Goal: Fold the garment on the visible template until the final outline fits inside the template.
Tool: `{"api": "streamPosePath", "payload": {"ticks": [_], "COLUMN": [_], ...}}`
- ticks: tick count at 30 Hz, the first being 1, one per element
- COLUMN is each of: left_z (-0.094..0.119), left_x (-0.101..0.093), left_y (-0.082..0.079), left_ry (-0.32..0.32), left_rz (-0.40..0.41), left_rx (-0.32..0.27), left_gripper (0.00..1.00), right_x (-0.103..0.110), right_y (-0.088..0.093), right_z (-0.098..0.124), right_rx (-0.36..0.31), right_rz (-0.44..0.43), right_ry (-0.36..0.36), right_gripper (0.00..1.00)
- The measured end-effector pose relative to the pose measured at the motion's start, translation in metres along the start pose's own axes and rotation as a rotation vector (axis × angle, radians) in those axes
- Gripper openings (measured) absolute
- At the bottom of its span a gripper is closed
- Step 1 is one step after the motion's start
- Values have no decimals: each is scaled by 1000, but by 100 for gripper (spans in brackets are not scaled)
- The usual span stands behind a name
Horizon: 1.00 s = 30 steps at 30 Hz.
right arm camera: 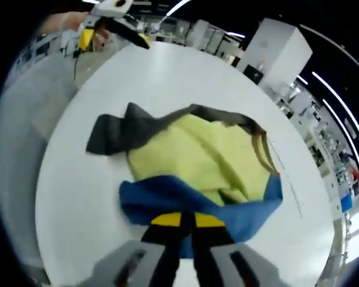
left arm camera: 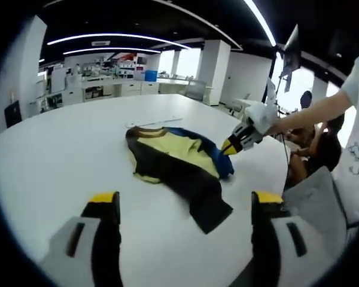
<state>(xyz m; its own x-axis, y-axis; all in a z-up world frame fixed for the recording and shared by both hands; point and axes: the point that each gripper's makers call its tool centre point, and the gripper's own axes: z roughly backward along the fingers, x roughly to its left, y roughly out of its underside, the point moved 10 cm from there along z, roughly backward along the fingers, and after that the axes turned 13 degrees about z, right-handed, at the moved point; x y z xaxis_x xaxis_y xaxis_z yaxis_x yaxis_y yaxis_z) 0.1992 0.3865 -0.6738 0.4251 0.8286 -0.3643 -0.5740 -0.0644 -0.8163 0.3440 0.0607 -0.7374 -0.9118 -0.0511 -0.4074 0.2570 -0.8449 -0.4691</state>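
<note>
— Yellow, blue and dark grey all show at once on the garment [right arm camera: 197, 161]. It lies in a loose heap near the middle of the white table [left arm camera: 60, 155], partly folded at best.

— Any sign of the template?

— A thin pale outline [left arm camera: 152, 122] sits on the table just beyond the collar; I cannot tell its full extent. The dark sleeve [left arm camera: 206, 212] trails out toward the left gripper, so the outline looks far from tidy.

— And the grippers?

— The right gripper [right arm camera: 188, 220] has its yellow-tipped fingers pressed together at the blue edge of the garment, seemingly pinching that blue cloth. The left gripper [left arm camera: 185, 200] hovers clear above the table, fingers spread wide, holding nothing.

— So how far along?

— Early to middle, I'd judge. The blue side is being folded over; the sleeve and final squaring remain.
</note>
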Motion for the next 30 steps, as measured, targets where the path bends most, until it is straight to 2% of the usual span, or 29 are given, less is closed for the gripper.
{"api": "streamPosePath", "payload": {"ticks": [3, 10, 12, 17, 20, 22, 30], "left_z": [-2, -5, -6, -8, -9, -9, -10], "left_x": [-1, -3, -4, -5, -6, -7, -6], "left_y": [-1, -2, -2, -3, -3, -3, -4], "left_ry": [5, 14, 17, 25, 27, 28, 29], "left_rz": [-3, -5, -5, -7, -9, -10, -10], "left_rx": [6, 7, 8, 11, 13, 13, 9], "left_gripper": [88, 88, 88, 88, 88, 87, 87], "right_x": [0, 3, 4, 6, 6, 6, 7], "right_y": [2, 15, 20, 29, 36, 38, 45], "right_z": [2, 10, 14, 22, 27, 30, 36], "right_rx": [-8, -34, -47, -88, -136, -166, -214], "right_rz": [-48, -163, -219, -355, -501, -567, -748], "right_ry": [7, 14, 27, 47, 59, 63, 83], "right_gripper": [18, 24, 26, 25, 24, 23, 21]}}
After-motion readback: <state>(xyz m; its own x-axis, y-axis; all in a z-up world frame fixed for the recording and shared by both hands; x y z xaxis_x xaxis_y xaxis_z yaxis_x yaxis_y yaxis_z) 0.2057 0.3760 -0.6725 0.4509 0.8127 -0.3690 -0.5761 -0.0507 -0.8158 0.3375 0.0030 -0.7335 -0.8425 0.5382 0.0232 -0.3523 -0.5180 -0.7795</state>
